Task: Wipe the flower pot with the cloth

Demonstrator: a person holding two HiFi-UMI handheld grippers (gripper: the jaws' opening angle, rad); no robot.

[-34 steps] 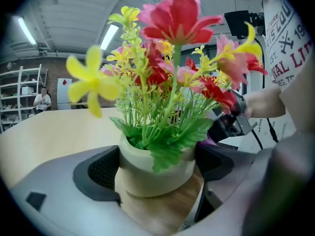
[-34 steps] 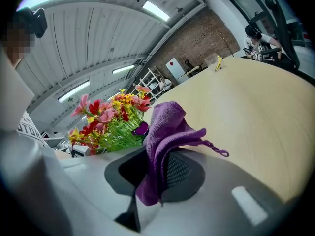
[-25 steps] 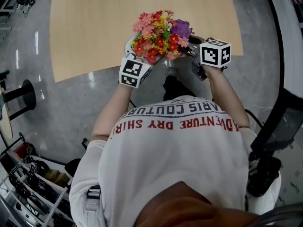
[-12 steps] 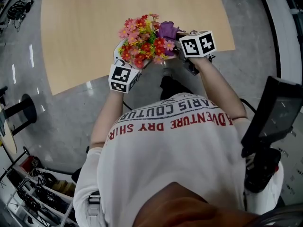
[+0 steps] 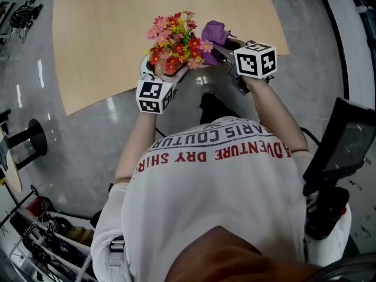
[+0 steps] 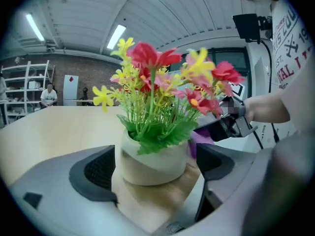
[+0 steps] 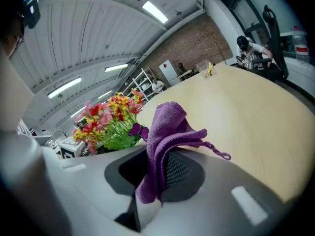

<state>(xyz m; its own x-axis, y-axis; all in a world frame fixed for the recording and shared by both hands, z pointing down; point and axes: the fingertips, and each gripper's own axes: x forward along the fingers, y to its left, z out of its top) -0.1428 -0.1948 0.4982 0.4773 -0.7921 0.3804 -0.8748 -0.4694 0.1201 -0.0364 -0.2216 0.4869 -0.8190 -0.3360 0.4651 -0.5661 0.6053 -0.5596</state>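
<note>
Right tongs (image 7: pixel 157 173) are clamped on the purple cloth (image 7: pixel 167 127), a fold bunched up between the pads and a corner trailing off over the lower jaw. Half a second back that cloth was tucked right against the bouquet. Now the right marker cube (image 5: pixel 255 59) has slid out to the right and the cloth sits just beside the artificial flowers (image 5: pixel 176 33) rather than in among them. My read: that's the back end of one wiping stroke, or a reset before the next, so the wipe is under way but not clearly finished.

Left tongs (image 6: pixel 155 165) stand open, one pad on each side of the flower pot (image 6: pixel 147 156). They sit close to its wall, with a sliver of gap on the right pad's side, so they're bracketing it, not squeezing it. The pot hasn't budged from its spot by the near edge of the tabletop (image 5: pixel 106 40).

Now the views split the story. From the head camera the bouquet hides nearly all of the pot; only a bit of pale rim peeks out. The left gripper view gives you the whole cream wall, the surface that needs wiping, plus a glimpse of purple behind its right side. The right gripper view proves the grip on the cloth, but its own jaw body blocks the pot: flowers only.
</note>
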